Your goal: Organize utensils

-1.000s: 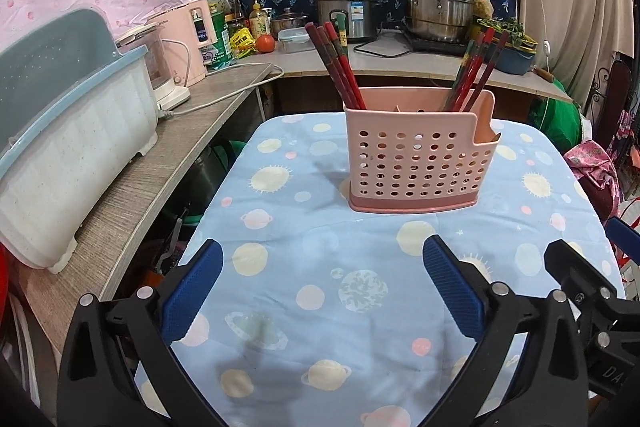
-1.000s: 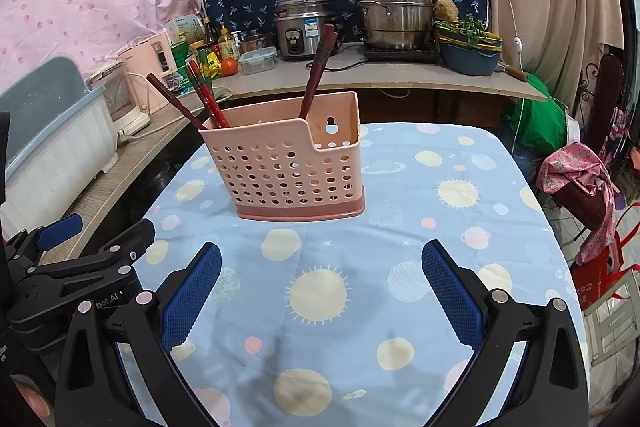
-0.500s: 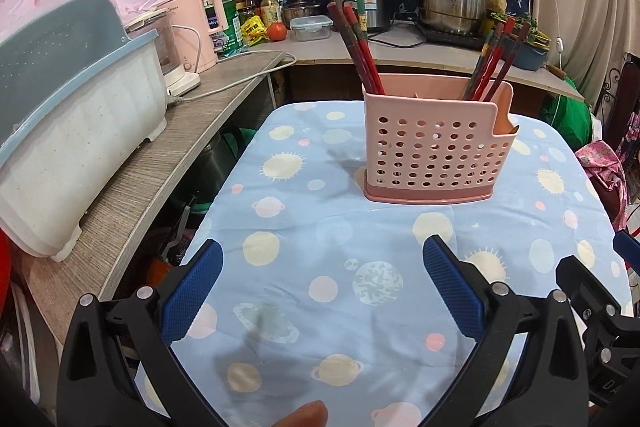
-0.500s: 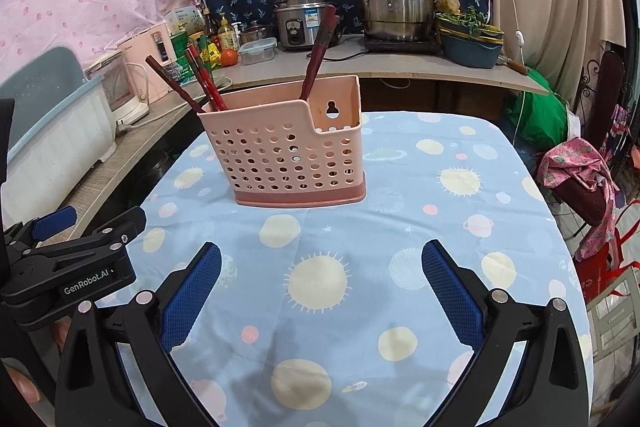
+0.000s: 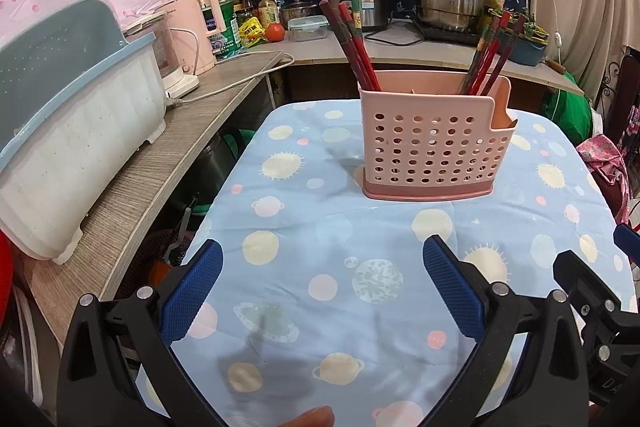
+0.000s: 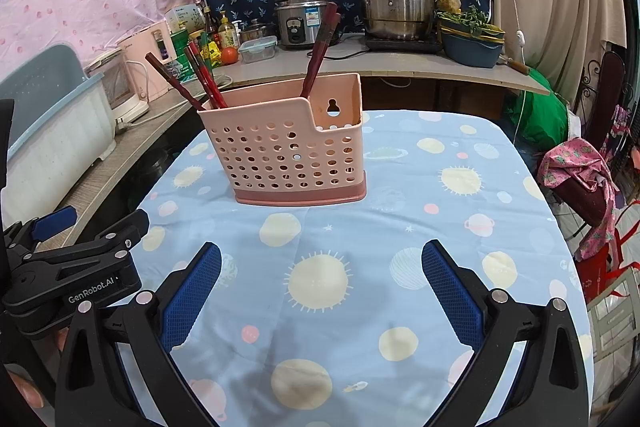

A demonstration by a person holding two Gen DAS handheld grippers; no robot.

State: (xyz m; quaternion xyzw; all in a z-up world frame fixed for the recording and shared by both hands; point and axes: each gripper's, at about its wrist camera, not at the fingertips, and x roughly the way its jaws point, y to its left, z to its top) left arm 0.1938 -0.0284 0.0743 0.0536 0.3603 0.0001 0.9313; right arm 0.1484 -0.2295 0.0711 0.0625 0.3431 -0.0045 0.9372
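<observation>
Chopsticks, dark red and lacquered, already stand in the perforated pink plastic utensil holder [image 5: 434,143], which sits upright toward the far middle of the table. One bundle [image 5: 354,45] leans out of its left end and another bundle [image 5: 490,55] leans out of its right end; whether a divider separates them cannot be told. No loose utensil lies anywhere on the pale blue tablecloth printed with suns and planets [image 5: 352,259], so the sorting looks essentially finished, with nothing visibly left to collect. The left gripper [image 5: 322,283] hangs low over the near part of the cloth, its blue-padded jaws spread wide with nothing between them. The right gripper [image 6: 320,283] hangs likewise, spread wide and empty, well short of the holder. Left of the table, a white and grey-blue plastic dish rack [image 5: 72,131] sits on a wood-grain counter [image 5: 160,163].
</observation>
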